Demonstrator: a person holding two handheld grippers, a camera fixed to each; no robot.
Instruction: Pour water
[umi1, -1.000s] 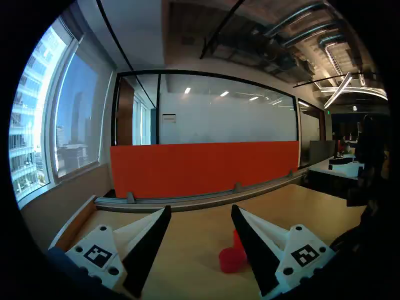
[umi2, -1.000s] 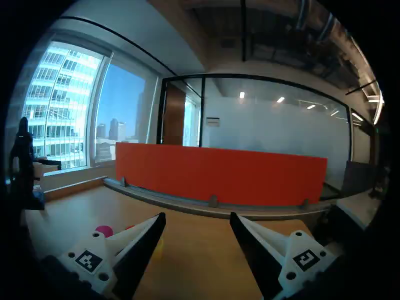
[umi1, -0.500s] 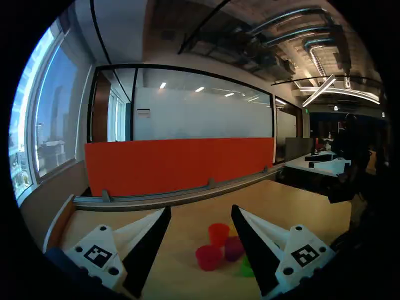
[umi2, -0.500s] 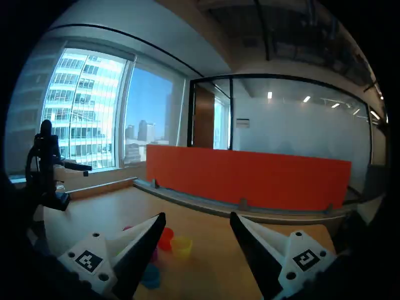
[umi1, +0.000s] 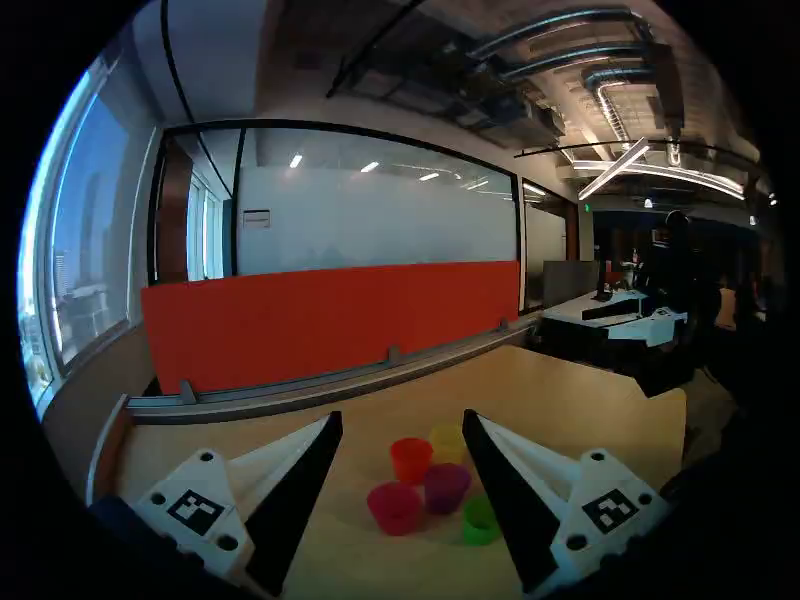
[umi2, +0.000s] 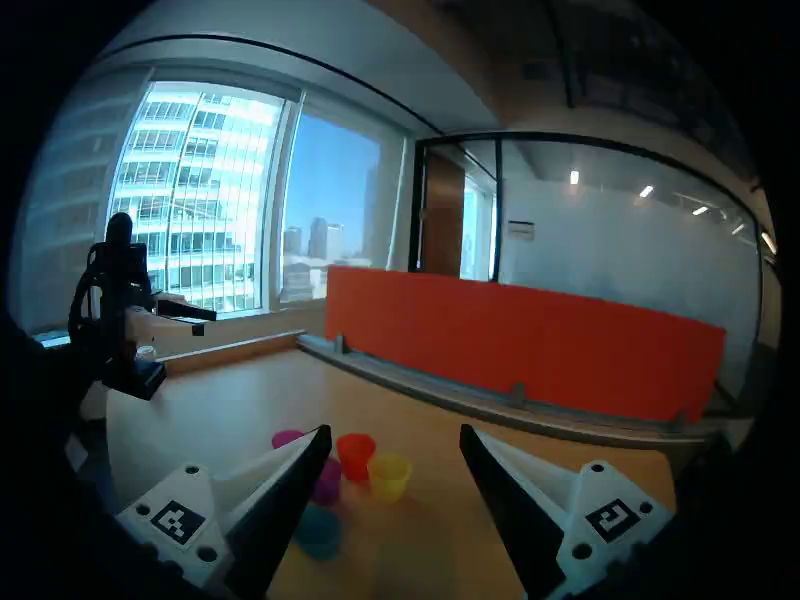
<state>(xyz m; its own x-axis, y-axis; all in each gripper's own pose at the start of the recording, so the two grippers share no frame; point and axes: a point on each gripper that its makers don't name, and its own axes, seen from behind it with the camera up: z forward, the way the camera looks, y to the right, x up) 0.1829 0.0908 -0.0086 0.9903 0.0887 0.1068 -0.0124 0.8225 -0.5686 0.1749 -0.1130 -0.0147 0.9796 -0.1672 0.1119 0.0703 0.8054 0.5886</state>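
1. Left gripper (umi1: 401, 414): fingers spread wide, holding nothing, over a wooden table (umi1: 570, 395).

2. Right gripper (umi2: 395, 428): fingers likewise wide apart and empty, over the same table.

3. Cups, small, plastic, upright, in one tight cluster on the table.
   - In the left gripper view the cluster lies between the two fingers.
   - Green cup (umi1: 479, 520): nearest, just beside the right-hand finger.
   - Pink cup (umi1: 395, 507) and purple cup (umi1: 446, 487): side by side behind the green one.
   - Red cup (umi1: 410, 460) and yellow cup (umi1: 447, 441): farthest of the group.
   - Blue cup (umi2: 318, 530): nearest in the right gripper view, partly behind the left-hand finger. In that view the cluster sits toward the same finger.
   - Contents cannot be told.

4. Black device (umi2: 112, 320): stands at the table's left edge in the right gripper view. Its kind is unclear.

5. Orange partition (umi1: 330, 318): upright on a grey rail (umi1: 330, 385) along the table's far edge.

6. Glass wall (umi1: 380, 215): behind the partition, with ceiling lights reflected in it.

7. Windows (umi2: 205, 210): beyond the table, showing high-rise buildings and blue sky.
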